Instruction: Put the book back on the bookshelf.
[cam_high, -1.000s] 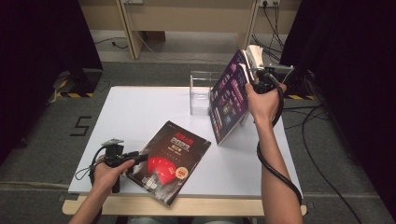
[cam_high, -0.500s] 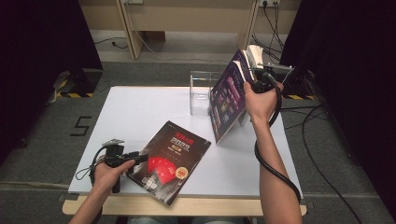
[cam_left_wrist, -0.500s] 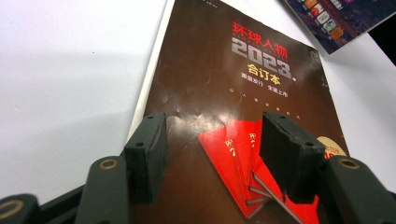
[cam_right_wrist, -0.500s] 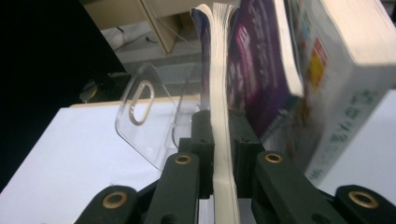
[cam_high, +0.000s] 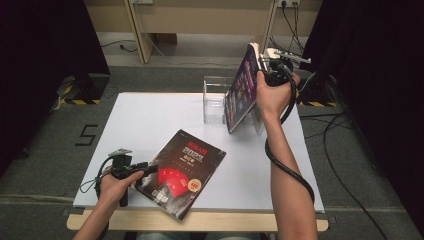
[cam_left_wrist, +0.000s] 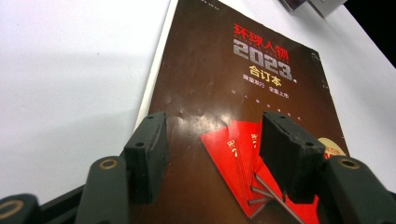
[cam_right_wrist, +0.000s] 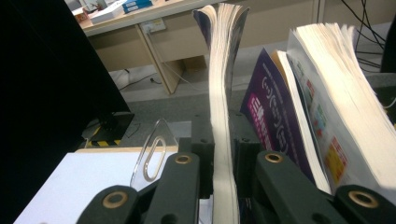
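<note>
**Entry: mags to stand, one lift in hand**

**Change, R side:**
- R gripper (cam_high: 264, 64) jaws have just been closing. They now clamp the page edge of the held mag (cam_high: 241, 90), which sits between the pads.
- Vs. half a sec ago, the R hand and mag sit a bit higher and further towards the stand (cam_high: 216, 89).
- Mag is upright, purple cover facing the person, bottom corner clear of the table (cam_high: 150, 115).
- Reading: grip firmed up and lift begun. Mag is prob. being carried to or from a slot in the stand; can't tell which.

**Change, L side:**
- None. L gripper (cam_high: 149, 168) is in the same spot.
- Jaws are spread and hang over the near end of the flat book (cam_high: 182, 172), one pad either side of the red fan print. Nothing is pinched.
- Reading: this book is next in line, or is just being steadied.

**Where things are:**
- Held mag: between R jaws, rising straight up from them.
- Stand: just beyond and left of R jaws.
- Flat book: directly under and ahead of L jaws, cover up, askew on the table.

**Count:**
- Grippers: 2 (1 clamped on mag, 1 released).
- Mags/books: 4 as far as can be told.
  - 1 held.
  - 1 flat.
  - 1 purple mag (cam_right_wrist: 267, 108), right of R jaws.
  - 1 thick mag (cam_right_wrist: 343, 79), beyond the purple one.
- Clear stands: 1.
- Tables: 1.
</note>
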